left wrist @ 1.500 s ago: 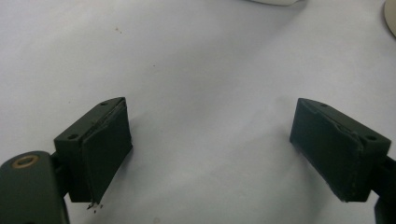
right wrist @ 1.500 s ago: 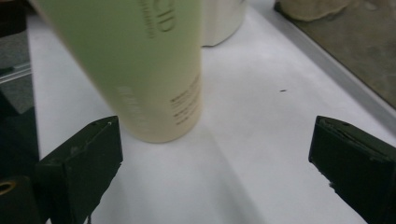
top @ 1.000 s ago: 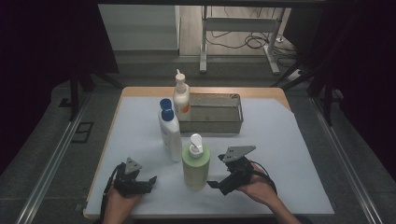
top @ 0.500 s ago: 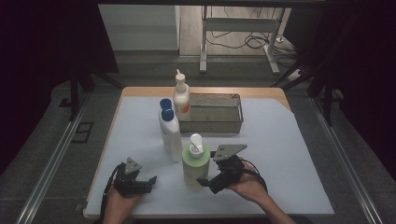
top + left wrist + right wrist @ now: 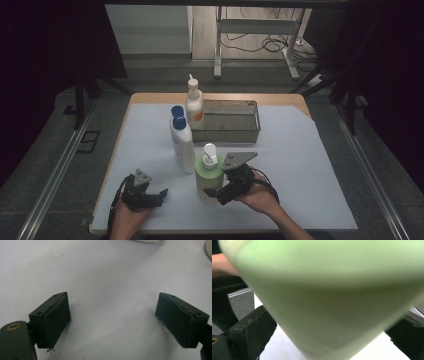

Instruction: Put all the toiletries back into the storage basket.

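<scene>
Green bottle (image 5: pixel 332 297) blurred, base cut off, set between jaws of right gripper (image 5: pixel 220 192); contact not discernible. Left gripper (image 5: pixel 112 322) held wide open over white sheet (image 5: pixel 105 277).

No legible text on bottles (image 5: pixel 209 172) or elsewhere.

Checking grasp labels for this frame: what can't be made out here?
- Right gripper view: green bottle blurred, too close; jaw contact unclear.
- High view: right gripper jaw tips hidden behind the bottle.
- High view: tray inside too dim.
- Left gripper view: white bottle base cut off by the top edge.
</scene>
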Demonstrator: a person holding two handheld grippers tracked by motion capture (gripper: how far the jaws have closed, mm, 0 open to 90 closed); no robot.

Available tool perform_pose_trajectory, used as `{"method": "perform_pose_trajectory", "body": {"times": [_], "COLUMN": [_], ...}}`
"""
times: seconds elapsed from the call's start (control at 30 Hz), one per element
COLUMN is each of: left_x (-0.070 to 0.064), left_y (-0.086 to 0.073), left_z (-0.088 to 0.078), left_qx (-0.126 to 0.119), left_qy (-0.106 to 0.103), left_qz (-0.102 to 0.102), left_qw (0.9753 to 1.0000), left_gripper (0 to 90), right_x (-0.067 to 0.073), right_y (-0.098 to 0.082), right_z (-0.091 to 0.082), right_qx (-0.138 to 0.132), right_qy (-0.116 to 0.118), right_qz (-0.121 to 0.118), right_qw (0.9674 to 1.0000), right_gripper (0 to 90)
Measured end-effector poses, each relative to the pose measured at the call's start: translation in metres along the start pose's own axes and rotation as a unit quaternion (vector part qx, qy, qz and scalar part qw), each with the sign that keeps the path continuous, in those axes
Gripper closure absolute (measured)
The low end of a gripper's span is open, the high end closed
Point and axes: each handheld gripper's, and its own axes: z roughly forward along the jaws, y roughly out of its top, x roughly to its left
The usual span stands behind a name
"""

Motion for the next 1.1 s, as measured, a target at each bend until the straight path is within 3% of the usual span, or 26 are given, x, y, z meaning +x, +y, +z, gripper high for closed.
{"method": "perform_pose_trajectory", "body": {"times": [0.33,1.1], "left_x": [0.0,0.0], "left_y": [0.0,0.0], "left_z": [0.0,0.0001], "left_qx": [0.0,-0.001], "left_qy": [0.0,0.0], "left_qz": [0.0,-0.001], "left_qw": [1.0,1.0], "left_gripper": [12.0,12.0], "right_x": [0.0016,0.0016], "right_y": [0.0034,0.0094], "right_z": [0.007,-0.0007], "right_qx": [-0.009,0.016], "right_qy": [-0.007,-0.027], "right_qz": [-0.003,-0.002], "right_qw": [0.9999,0.9995], "right_gripper": [11.3,13.0]}}
